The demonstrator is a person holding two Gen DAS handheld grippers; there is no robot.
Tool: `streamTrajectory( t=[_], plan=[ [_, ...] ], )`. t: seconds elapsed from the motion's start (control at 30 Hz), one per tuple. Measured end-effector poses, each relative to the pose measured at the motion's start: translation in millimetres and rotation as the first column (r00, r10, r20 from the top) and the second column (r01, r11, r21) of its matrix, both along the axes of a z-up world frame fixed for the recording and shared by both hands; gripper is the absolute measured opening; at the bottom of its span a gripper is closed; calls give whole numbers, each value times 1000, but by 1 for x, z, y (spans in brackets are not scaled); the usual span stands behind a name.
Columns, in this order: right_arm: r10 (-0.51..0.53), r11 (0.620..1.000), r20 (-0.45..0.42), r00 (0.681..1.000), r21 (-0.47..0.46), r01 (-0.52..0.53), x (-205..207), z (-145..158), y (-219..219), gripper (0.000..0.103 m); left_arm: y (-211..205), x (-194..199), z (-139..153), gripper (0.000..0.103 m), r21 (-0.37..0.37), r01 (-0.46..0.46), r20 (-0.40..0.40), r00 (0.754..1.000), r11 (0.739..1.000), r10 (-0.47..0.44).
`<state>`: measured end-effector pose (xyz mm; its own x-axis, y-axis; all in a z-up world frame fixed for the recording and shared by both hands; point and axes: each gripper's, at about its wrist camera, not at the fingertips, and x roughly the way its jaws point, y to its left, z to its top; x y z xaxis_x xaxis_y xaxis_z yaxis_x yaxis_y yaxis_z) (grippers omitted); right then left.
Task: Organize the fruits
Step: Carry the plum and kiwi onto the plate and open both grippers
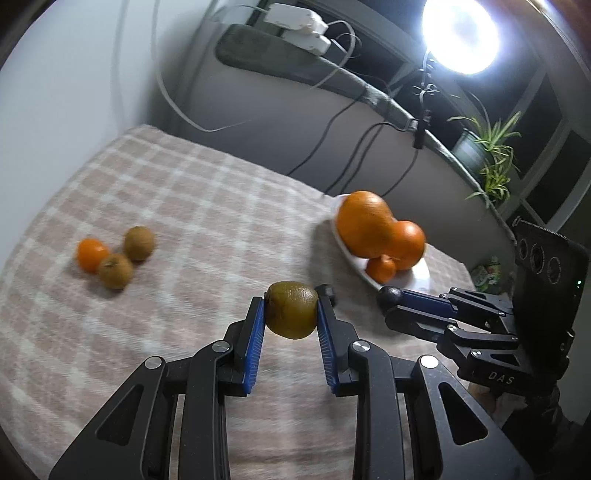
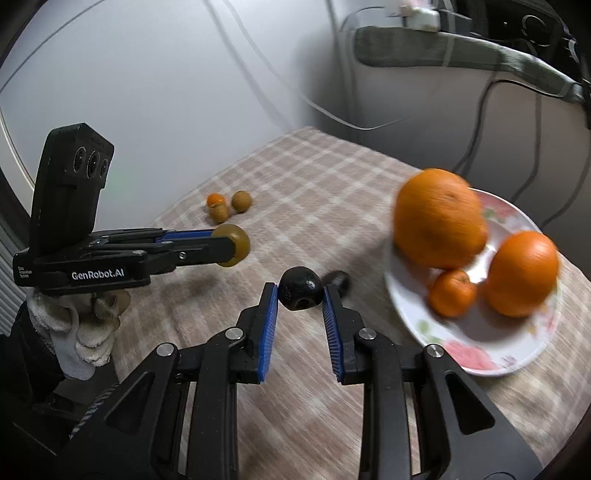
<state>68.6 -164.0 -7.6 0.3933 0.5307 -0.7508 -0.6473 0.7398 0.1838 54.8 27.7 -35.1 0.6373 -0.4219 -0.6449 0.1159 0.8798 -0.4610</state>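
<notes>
My left gripper [image 1: 291, 308] is shut on a brown-green kiwi [image 1: 291, 309] and holds it above the checked tablecloth; the kiwi also shows in the right wrist view [image 2: 232, 243]. My right gripper [image 2: 300, 291] is shut on a small black round fruit [image 2: 300, 288], close to the left of a white flowered plate [image 2: 491, 343]. The plate holds two big oranges [image 2: 439, 218] [image 2: 522, 273] and a small mandarin [image 2: 452, 293]. At the far left of the cloth lie a mandarin [image 1: 90, 254] and two kiwis [image 1: 115, 270] [image 1: 139, 243].
A second small dark fruit [image 2: 338, 280] lies on the cloth just behind my right fingertips. The beige checked cloth [image 1: 192, 206] covers the table. Cables hang on the wall behind. A bright lamp [image 1: 460, 35] and a potted plant [image 1: 487, 155] stand at the back right.
</notes>
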Motion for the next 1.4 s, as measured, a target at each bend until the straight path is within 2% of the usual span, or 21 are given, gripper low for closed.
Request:
streamTrajectory(
  t=[0.3, 0.63, 0.97, 1.23, 1.3, 1.4],
  plan=[
    [-114, 993, 10, 993, 3, 114, 5, 10, -53, 26, -47, 15, 6, 26, -12, 89, 18, 996, 996, -89],
    [-197, 980, 24, 980, -16, 197, 17, 9, -95, 26, -100, 32, 7, 26, 15, 169, 27, 985, 986, -169],
    [-233, 972, 12, 972, -19, 233, 28, -2, -115, 26, -132, 42, 5, 26, 53, 201, 31, 979, 978, -203],
    [-232, 972, 16, 973, -24, 232, 30, -3, -116, 26, -138, 47, 3, 27, 62, 194, 35, 980, 979, -196],
    [-234, 972, 17, 972, -26, 235, 30, -3, -115, 26, -139, 48, 3, 28, 65, 191, 37, 980, 979, -194],
    [-238, 970, 22, 971, -33, 239, 31, -4, -113, 26, -138, 47, 5, 45, 70, 185, 44, 981, 980, -189]
  ],
)
